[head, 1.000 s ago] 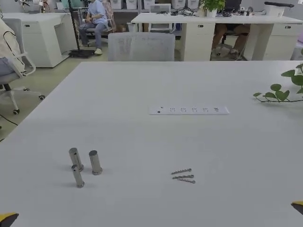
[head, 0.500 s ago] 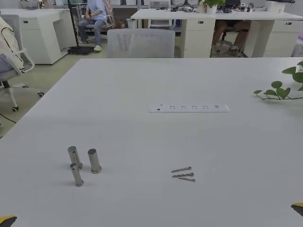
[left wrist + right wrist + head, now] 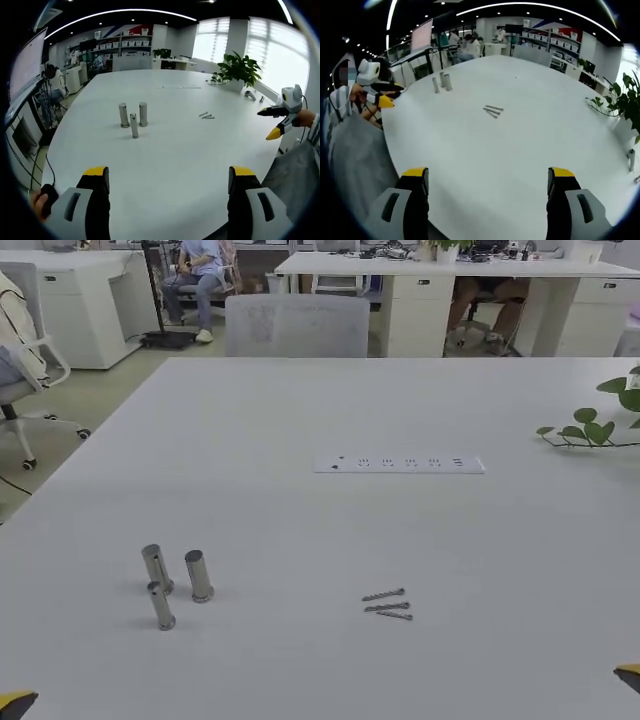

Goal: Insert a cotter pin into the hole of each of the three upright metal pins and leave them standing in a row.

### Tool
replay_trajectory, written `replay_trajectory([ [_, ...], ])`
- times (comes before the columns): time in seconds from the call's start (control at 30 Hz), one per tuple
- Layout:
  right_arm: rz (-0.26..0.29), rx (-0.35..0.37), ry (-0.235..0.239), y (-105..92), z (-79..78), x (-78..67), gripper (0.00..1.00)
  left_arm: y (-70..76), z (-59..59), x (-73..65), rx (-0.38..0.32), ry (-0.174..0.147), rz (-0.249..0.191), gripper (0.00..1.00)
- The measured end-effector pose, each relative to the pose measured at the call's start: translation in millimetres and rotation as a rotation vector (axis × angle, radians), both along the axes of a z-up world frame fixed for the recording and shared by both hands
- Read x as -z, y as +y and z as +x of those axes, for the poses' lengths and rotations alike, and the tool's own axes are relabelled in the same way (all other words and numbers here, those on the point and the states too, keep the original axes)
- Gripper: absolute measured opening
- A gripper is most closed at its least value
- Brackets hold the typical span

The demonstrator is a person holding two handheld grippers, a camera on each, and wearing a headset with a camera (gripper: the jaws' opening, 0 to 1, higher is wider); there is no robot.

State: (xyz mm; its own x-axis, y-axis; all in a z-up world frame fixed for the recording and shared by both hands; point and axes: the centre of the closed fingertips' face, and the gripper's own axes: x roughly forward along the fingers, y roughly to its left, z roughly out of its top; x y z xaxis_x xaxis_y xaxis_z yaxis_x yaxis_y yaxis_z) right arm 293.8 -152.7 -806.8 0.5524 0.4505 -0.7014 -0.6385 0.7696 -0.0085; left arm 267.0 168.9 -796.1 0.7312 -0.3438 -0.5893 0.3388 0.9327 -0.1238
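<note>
Spreading across the head view, the white table [image 3: 320, 530] is smooth and bare, so anything knocked over on it could slide or roll with nothing to stop it. The left gripper [image 3: 169, 172] and the right gripper [image 3: 489, 174] each hang over the near edge, jaws fully apart with nothing between them, and neither touches a part.

Those broad yellow-tipped jaws are the likeliest source of trouble. The three metal pins [image 3: 198, 575] stand at about 8 o'clock from the middle of the head view. They are bunched in a tight triangle, not a row, so a jaw meant for one could brush its neighbour. A toppled pin would probably roll. The cross hole seems to sit near the top of each pin, so a sideways push there may tip the pin unless the other gripper steadies it.

Smallest and trickiest, the three cotter pins [image 3: 387, 606] lie flat at about 5 o'clock, nearly touching one another. Pinching one off the flat surface may lift two at once or flick it away, and a skewed grip would likely miss the hole.
</note>
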Motion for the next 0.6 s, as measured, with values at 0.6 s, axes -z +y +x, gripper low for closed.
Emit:
replay_trajectory([
  [0.6, 0.045, 0.027, 0.006, 5.5, -1.4, -5.3, 1.0, 0.8, 23.1, 8.8, 0.031, -0.006, -0.005, 0.99],
])
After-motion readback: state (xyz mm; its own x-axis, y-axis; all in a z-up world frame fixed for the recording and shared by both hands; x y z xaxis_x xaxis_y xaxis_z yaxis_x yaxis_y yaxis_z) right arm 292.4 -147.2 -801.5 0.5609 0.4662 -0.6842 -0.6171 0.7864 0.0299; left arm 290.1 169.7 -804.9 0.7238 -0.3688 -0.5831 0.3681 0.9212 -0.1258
